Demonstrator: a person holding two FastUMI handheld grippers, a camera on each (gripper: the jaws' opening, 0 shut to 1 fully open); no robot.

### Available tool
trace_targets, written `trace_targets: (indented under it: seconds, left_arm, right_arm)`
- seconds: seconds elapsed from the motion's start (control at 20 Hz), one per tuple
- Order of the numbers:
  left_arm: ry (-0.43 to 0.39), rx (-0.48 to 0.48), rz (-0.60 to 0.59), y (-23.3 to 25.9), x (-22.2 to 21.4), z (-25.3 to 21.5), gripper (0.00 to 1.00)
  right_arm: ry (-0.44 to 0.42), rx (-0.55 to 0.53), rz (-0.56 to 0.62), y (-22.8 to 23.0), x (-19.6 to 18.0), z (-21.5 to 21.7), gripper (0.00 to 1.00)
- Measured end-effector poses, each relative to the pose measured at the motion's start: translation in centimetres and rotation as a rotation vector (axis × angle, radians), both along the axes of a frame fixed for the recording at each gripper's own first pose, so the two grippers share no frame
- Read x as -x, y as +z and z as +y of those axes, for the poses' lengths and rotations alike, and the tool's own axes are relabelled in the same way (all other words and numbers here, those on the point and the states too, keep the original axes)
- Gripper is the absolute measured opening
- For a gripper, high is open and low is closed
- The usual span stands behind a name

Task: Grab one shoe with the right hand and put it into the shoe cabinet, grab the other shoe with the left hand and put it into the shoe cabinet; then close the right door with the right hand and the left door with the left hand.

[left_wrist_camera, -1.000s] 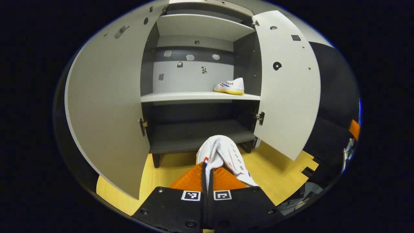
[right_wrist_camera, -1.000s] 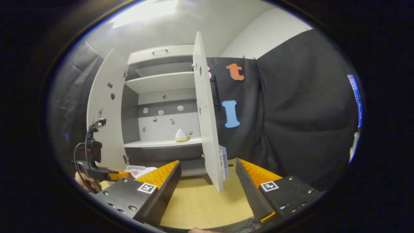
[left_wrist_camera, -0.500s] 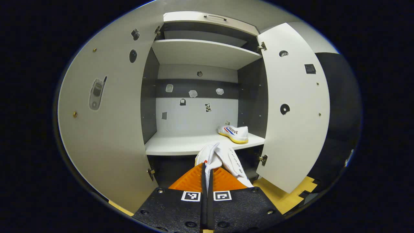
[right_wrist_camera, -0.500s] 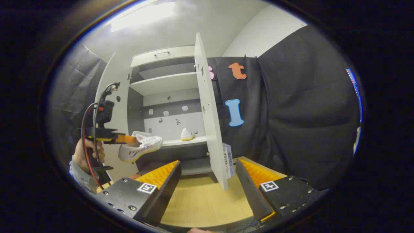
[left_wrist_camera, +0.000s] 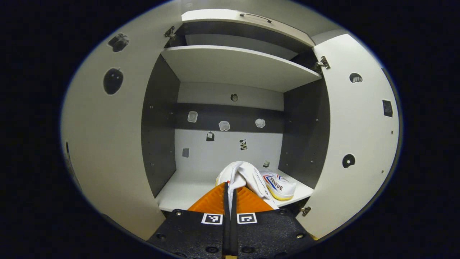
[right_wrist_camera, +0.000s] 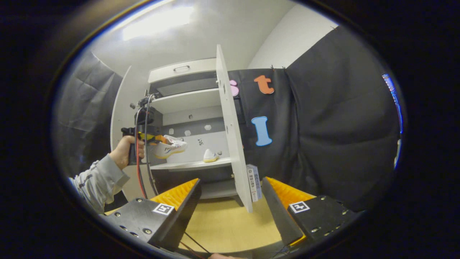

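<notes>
Inside, shoe cabinet (left_wrist_camera: pixel 230 68): apparently one shelved shoe (left_wrist_camera: pixel 278 184).

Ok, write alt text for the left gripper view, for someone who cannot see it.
The left gripper, jaws shut on a white sneaker, holds it at the front of an open shoe cabinet's middle shelf. A second white sneaker with a yellow sole sits on that shelf to the right, and both cabinet doors stand open.
</notes>
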State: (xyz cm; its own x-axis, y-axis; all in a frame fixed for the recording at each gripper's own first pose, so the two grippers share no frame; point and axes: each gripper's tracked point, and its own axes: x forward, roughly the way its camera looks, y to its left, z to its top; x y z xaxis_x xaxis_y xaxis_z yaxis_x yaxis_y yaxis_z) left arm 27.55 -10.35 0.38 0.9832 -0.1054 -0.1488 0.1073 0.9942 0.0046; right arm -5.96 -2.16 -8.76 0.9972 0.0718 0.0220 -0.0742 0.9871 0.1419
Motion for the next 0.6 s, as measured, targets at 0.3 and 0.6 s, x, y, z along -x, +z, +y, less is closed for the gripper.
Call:
trace_targets:
  seconds: [0.3, 0.6]
  left_arm:
    - [0.045, -0.001, 0.028, -2.8, -8.0, 0.6, 0.00]
    - [0.120, 0.028, 0.072, -7.1, -12.3, 3.0, 0.00]
  right_arm:
    - [-0.009, -0.022, -0.002, -0.2, -0.2, -0.5, 1.00]
    - [-0.029, -0.022, 0.029, -1.5, -1.2, -1.4, 1.00]
